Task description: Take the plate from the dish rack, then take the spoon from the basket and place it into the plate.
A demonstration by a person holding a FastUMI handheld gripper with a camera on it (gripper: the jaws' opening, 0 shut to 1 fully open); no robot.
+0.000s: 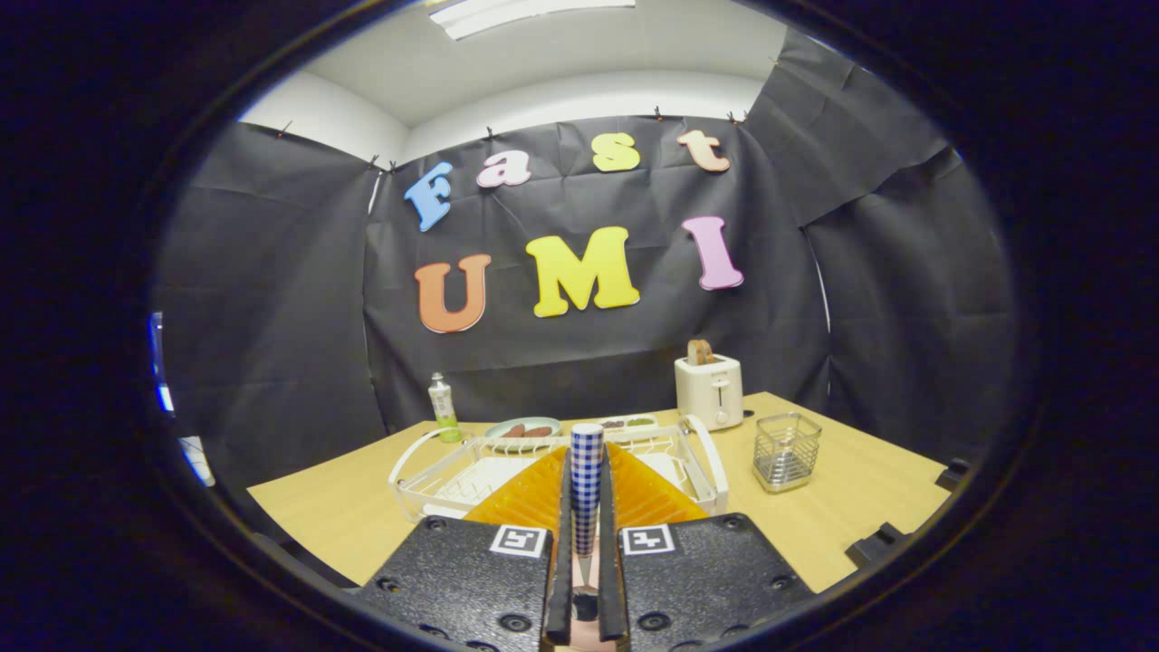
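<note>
My gripper (pixel 587 455) is shut on a spoon (pixel 587 489) with a blue-and-white checked handle. The handle stands between the two fingers (pixel 534 496) and pokes out past their tips; the spoon's bowl lies back near the gripper's body. Just beyond the fingers stands a white wire dish rack (pixel 702 453) on the wooden table, with a white flat surface (pixel 484 475) inside it that I cannot tell apart as a plate or the rack's tray. The metal mesh basket (pixel 787 450) stands to the right of the rack and looks empty.
A white toaster (pixel 709 389) with bread in it stands behind the rack's right end. Behind the rack are a pale plate (pixel 522 426) with brown food, a small dish (pixel 627 422) and a bottle (pixel 443 407). Bare tabletop (pixel 869 507) lies right of the basket.
</note>
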